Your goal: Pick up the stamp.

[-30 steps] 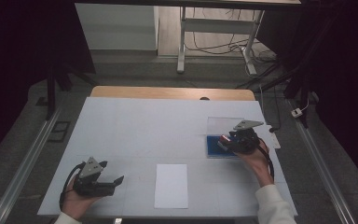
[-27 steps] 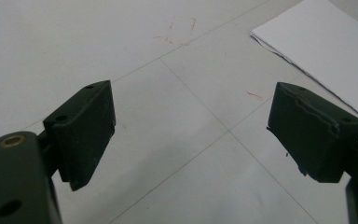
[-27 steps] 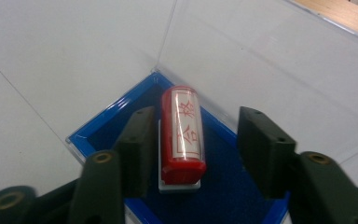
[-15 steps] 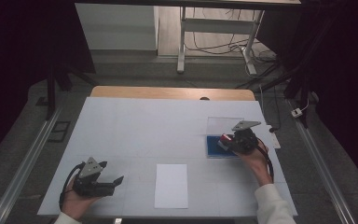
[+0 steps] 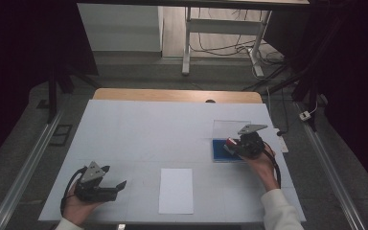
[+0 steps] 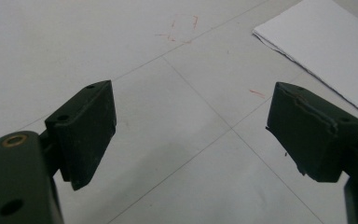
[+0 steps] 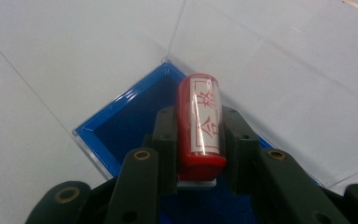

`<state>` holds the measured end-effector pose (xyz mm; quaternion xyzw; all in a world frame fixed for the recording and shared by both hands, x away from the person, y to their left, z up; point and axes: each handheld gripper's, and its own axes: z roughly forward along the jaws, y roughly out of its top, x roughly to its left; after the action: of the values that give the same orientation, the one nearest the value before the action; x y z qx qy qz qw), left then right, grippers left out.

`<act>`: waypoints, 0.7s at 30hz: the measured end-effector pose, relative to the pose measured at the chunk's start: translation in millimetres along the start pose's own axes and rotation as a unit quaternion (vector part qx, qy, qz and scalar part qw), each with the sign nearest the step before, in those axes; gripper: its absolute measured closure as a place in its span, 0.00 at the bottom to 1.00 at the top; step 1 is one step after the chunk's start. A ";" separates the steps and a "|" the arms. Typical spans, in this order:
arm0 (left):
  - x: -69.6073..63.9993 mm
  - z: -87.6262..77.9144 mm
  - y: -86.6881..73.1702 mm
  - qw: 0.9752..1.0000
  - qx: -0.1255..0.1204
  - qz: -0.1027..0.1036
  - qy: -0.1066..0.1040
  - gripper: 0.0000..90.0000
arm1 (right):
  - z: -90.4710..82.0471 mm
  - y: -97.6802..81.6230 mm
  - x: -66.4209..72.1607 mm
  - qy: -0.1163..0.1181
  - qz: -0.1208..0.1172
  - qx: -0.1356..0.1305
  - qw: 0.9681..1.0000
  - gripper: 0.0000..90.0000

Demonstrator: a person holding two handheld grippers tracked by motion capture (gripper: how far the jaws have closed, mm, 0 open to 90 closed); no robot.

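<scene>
A red stamp [image 7: 200, 121] with red characters on its clear sleeve sits between the pads of my right gripper [image 7: 199, 116]. The jaws have just been closing and now press on both its sides. It hangs over a blue ink pad [image 7: 130, 126] in a clear case. In the high view the right gripper [image 5: 231, 146] is at the table's right, over the ink pad [image 5: 219, 151]. At the front left my left gripper [image 5: 117, 188] rests low on the table. Its jaws stand wide open [image 6: 191, 126] with only bare table between them.
A white sheet of paper [image 5: 176, 190] lies at the front centre, to the right of the left gripper, and its corner [image 6: 326, 46] shows ahead of the left jaws. The case's clear lid [image 5: 230, 127] lies open behind the pad. Faint red pen marks [image 6: 182, 28] are on the table.
The right gripper's jaws have drawn together around the red stamp. Neither hand has shifted over the table.
</scene>
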<state>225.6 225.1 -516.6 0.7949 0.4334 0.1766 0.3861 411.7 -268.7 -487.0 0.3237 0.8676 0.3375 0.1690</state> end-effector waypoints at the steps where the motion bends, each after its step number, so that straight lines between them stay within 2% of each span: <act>1: 0.1 0.0 0.0 1.000 0.000 0.000 0.000 0.18 | 0.1 0.0 0.0 0.000 0.000 0.000 1.000 0.77; 4: 0.0 0.2 0.0 1.000 0.002 0.000 0.001 0.18 | -1.0 0.1 0.0 -0.002 0.002 -0.003 1.000 0.77; 5: 0.1 0.3 -0.1 1.000 0.002 0.000 0.001 0.18 | -2.7 0.4 -0.3 -0.001 0.005 -0.013 1.000 0.77; 7: 0.3 0.5 -0.1 1.000 0.003 0.001 0.001 0.18 | -4.4 1.0 -0.2 -0.001 0.006 -0.014 1.000 0.77; 10: 0.3 0.4 0.0 1.000 0.002 0.000 0.000 0.18 | -9.6 2.4 -0.1 -0.002 0.015 -0.033 0.999 0.77; 12: 0.3 0.2 0.1 1.000 0.002 -0.001 0.001 0.18 | -11.2 3.0 0.1 -0.001 0.015 -0.035 0.999 0.77; 19: 0.7 0.6 0.2 1.000 0.002 -0.003 0.001 0.18 | -27.3 7.1 3.3 -0.009 0.018 -0.066 0.998 0.77; 21: 1.0 0.5 0.2 1.000 0.002 -0.004 0.002 0.18 | -31.6 8.4 3.1 -0.010 0.019 -0.067 0.998 0.77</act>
<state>226.6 225.6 -516.8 0.7934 0.4376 0.1759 0.3848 397.0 -276.9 -458.8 0.3316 0.8348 0.3948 0.1929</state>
